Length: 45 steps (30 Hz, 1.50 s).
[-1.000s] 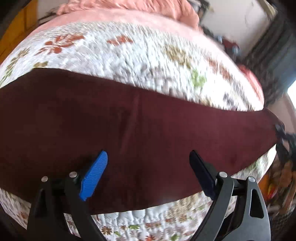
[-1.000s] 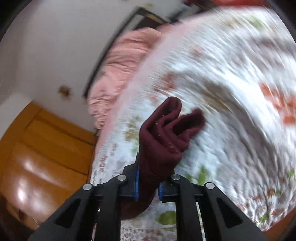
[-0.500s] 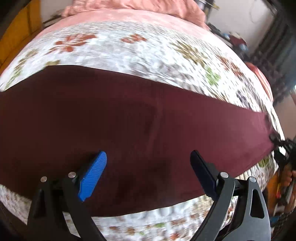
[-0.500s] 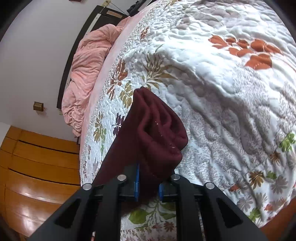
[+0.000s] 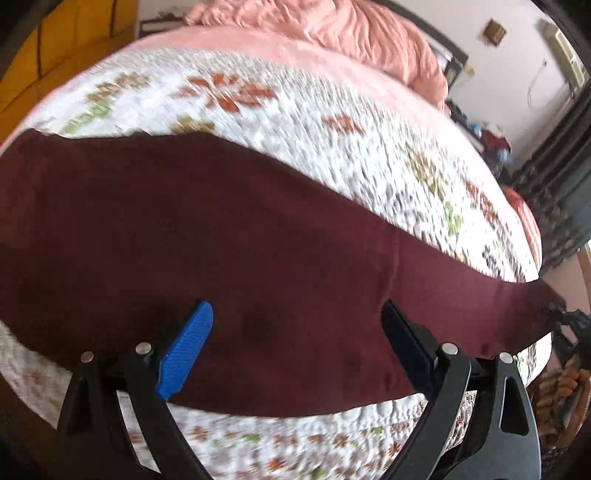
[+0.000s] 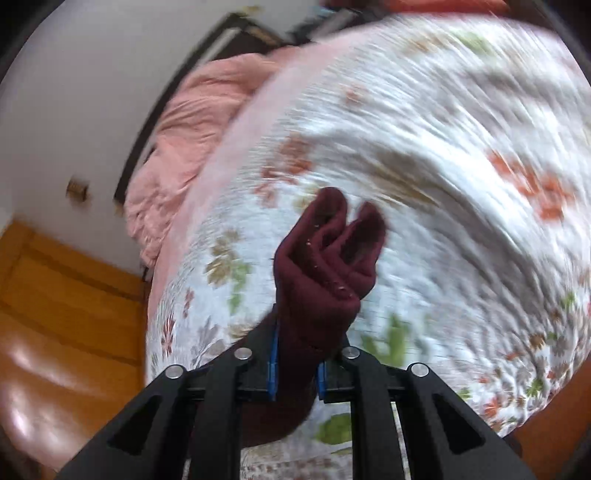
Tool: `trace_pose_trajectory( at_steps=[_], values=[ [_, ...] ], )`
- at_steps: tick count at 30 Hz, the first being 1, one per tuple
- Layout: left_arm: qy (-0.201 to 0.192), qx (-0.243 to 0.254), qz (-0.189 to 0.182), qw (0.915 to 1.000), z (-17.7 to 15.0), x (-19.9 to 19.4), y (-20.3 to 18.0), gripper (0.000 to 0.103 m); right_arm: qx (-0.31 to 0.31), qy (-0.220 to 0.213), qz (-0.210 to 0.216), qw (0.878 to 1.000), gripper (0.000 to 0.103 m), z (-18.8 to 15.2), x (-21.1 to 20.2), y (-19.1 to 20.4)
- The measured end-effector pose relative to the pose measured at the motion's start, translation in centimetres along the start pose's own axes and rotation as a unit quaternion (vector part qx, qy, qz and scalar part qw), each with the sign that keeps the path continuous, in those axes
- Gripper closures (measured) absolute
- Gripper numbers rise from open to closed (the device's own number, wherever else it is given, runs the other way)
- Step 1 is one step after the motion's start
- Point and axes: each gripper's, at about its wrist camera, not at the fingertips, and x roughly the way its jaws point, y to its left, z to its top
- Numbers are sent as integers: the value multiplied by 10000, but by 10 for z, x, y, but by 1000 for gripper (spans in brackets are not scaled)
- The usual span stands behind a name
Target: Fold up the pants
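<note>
Dark maroon pants (image 5: pixel 240 240) lie stretched flat across a floral quilted bed (image 5: pixel 295 122), running from left to far right. My left gripper (image 5: pixel 295 332) is open and empty, hovering just over the pants' near edge, one blue pad (image 5: pixel 186 350) showing. My right gripper (image 6: pixel 295 365) is shut on a bunched end of the pants (image 6: pixel 325 266), which stands up in folds between the jaws, above the quilt (image 6: pixel 461 221). The right gripper also shows at the pants' far right end in the left wrist view (image 5: pixel 570 325).
A crumpled pink blanket (image 5: pixel 332 26) lies at the head of the bed, also in the right wrist view (image 6: pixel 184 122). An orange wooden cabinet (image 6: pixel 55 314) stands beside the bed. Clutter sits at the far right by the wall (image 5: pixel 491 140).
The right gripper has swung with the bunched pants end, its view turning from the quilt toward the wall. The left gripper has shifted slightly over the pants, staying open.
</note>
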Motion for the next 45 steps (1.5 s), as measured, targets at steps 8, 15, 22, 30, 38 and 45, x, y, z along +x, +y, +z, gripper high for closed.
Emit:
trace_pose_trajectory(
  at_steps=[8,15,22,30,38,45],
  values=[
    [-428,-433,443,9972,5,-43,57,11,-1794,38,164,9836,87,-38,11,145],
    [-539,-875,664,9925,3,-60,99,11,-2547,562,504,9641,87,-94,56,227],
    [-621,-1272,735,9872,-2,-76,132,11,-3123,1478,607,9364,87,-169,118,273],
    [-565,-1400,727,9859,-7,-75,144,11,-3398,2051,349,9172,86,-219,160,273],
    [-439,-1377,674,9872,-5,-70,142,11,-3304,2959,953,8912,38,-256,175,260],
    [-447,-1352,648,9877,-3,-72,142,11,-3680,2437,715,8945,30,-247,134,260]
  ],
)
